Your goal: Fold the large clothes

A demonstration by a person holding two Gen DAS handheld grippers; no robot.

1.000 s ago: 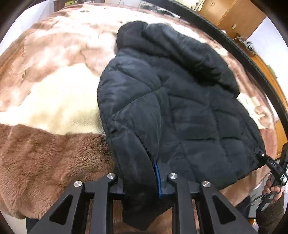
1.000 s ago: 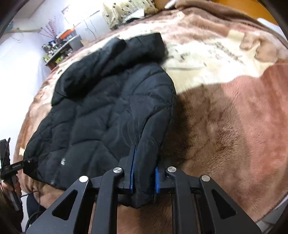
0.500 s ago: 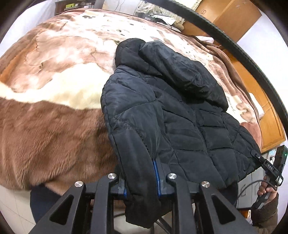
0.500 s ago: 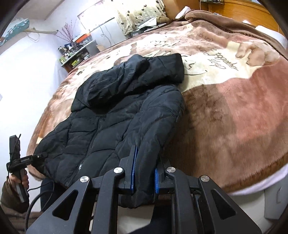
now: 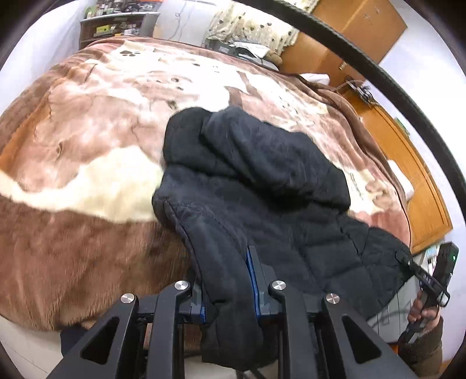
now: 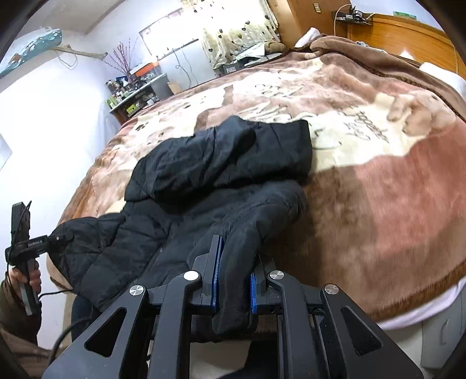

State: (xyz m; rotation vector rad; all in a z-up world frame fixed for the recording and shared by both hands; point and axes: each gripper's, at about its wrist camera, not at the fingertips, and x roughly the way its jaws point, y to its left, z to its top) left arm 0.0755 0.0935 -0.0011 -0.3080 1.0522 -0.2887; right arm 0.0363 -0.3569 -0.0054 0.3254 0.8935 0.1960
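Note:
A black quilted hooded jacket (image 5: 262, 198) lies front up on a brown and cream fleece blanket (image 5: 87, 163), hood toward the far side; its lower part hangs past the near edge. My left gripper (image 5: 230, 280) is shut on the jacket's left sleeve end. My right gripper (image 6: 233, 277) is shut on the other sleeve end of the jacket (image 6: 221, 180). Each gripper shows in the other's view: the right one (image 5: 431, 280) at the lower right, the left one (image 6: 26, 242) at the lower left.
The blanket (image 6: 378, 175) covers a large bed. A wooden headboard (image 5: 419, 175) and wardrobe (image 5: 355, 26) stand on the right. A cluttered shelf (image 6: 134, 93) and curtained window (image 6: 233, 26) lie beyond the far side of the bed.
Both grippers have pulled back and up with the sleeve ends. The jacket has slid toward the near bed edge, and more of the room shows.

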